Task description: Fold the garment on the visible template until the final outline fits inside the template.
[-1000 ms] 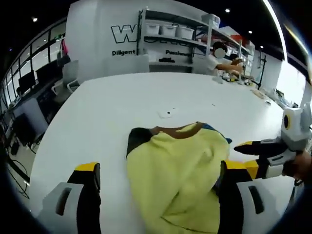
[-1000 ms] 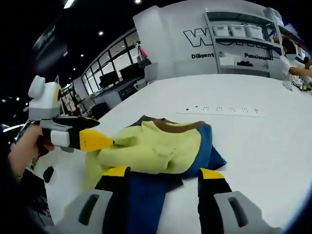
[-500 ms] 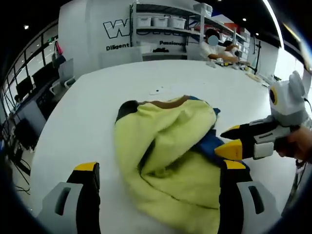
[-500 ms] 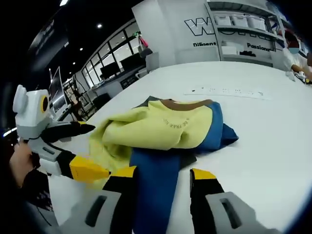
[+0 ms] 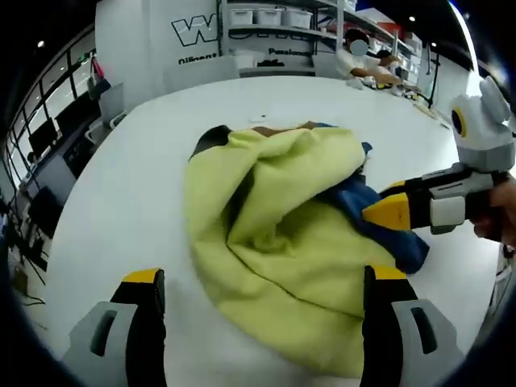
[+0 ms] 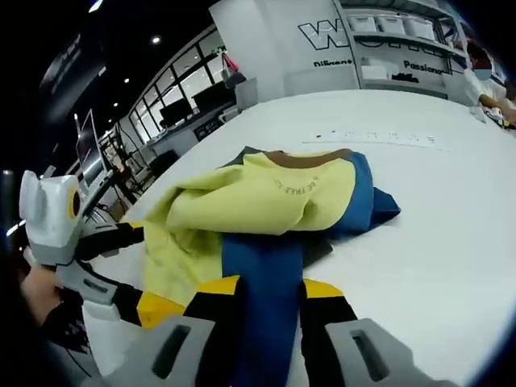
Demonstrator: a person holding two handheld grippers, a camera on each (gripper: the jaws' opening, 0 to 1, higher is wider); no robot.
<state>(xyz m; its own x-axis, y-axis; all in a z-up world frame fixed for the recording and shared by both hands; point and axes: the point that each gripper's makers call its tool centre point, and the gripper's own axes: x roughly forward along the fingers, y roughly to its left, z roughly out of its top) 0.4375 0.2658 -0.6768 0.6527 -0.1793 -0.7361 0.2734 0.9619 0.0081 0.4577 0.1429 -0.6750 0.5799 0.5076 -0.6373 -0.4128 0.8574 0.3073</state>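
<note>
The garment point(image 5: 274, 234) is pale yellow with royal-blue panels, a brown collar band and a dark charcoal patch near the neck; small dark lettering crosses the yellow. It lies on a plain white table point(image 6: 419, 210). Both grippers have yellow-and-black tips on grey bodies.

Template hidden under the garment point(image 5: 282, 242), can't make it out. Garment's near hem cut off at bottom of the left gripper view. Blue sleeve point(image 6: 262, 298) end hidden between right gripper point(image 6: 270, 294) jaws. Wall lettering point(image 6: 322, 34) cropped.
</note>
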